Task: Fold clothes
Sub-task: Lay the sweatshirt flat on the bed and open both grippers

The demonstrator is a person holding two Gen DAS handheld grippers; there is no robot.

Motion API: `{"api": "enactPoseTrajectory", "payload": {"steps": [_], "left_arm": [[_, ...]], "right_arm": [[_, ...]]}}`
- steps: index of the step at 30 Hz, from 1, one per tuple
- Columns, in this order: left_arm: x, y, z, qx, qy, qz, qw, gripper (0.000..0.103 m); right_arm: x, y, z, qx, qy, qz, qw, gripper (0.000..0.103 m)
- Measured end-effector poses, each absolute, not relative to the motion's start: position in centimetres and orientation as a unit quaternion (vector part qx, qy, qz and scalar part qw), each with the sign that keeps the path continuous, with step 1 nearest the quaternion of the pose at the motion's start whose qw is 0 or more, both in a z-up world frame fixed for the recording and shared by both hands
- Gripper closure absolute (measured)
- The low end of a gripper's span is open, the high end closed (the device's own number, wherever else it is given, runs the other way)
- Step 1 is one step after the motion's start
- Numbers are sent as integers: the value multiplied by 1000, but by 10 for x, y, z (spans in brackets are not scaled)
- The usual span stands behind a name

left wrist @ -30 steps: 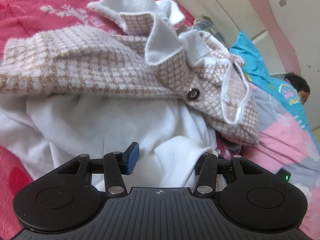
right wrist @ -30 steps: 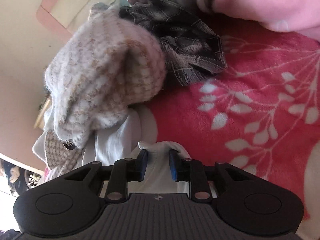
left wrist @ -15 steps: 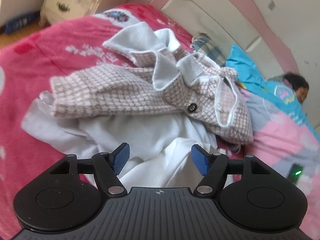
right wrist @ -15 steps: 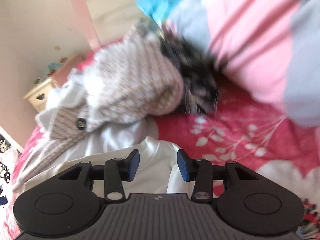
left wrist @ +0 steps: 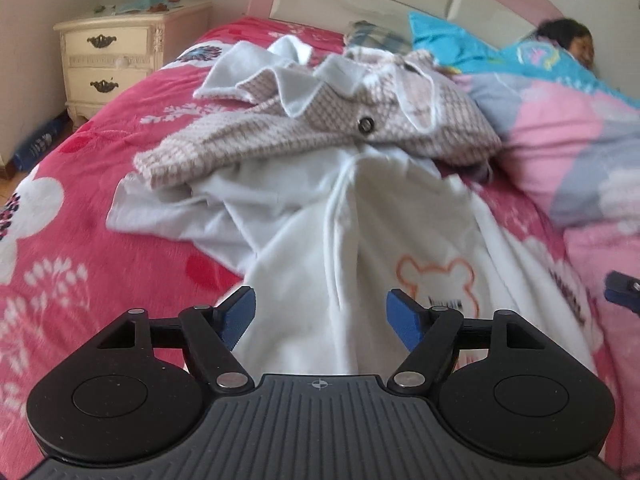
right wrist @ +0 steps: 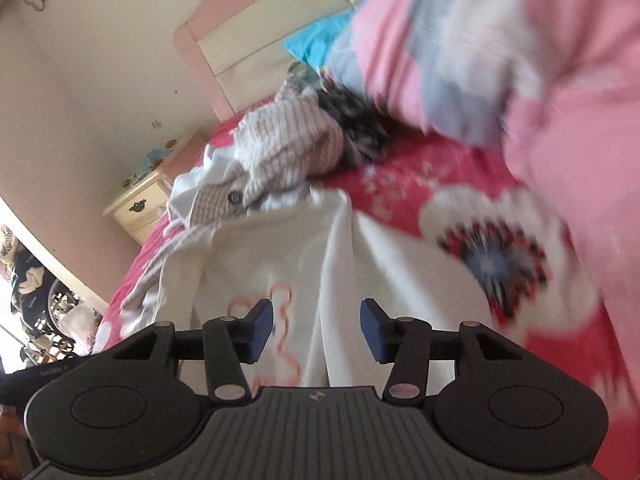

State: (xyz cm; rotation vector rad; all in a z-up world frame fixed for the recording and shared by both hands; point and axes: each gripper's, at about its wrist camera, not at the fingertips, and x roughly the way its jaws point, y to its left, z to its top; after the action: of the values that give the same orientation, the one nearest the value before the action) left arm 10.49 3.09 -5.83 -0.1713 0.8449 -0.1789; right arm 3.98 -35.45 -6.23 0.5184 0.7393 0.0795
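Now white shirt (left wrist: 360, 240) lies between spread left fingers (left wrist: 239, 312).

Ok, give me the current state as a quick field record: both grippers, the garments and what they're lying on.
left gripper: open, holding nothing, white cloth between its fingers
right gripper: open, holding nothing
white bear-print top: spread out, creased, unfolded
houndstooth jacket: crumpled, lying over the top's far end
surface: red floral blanket on the bed
right view: blurred
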Motion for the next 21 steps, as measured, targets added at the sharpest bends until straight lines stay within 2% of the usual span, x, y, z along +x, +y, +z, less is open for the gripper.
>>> {"api": "enactPoseTrajectory", "payload": {"steps": [8, 11, 21], "left_arm": [[64, 26, -53, -83, 413, -86, 903, 28], [52, 24, -55, -77, 418, -88, 901, 24], [24, 22, -73, -44, 442, -89, 892, 22]], "right_arm": [[-12, -342, -82, 249, 378, 44, 891, 52], [-18, -333, -86, 239, 386, 55, 889, 52], [-23, -291, -87, 171, 391, 87, 900, 52]]}}
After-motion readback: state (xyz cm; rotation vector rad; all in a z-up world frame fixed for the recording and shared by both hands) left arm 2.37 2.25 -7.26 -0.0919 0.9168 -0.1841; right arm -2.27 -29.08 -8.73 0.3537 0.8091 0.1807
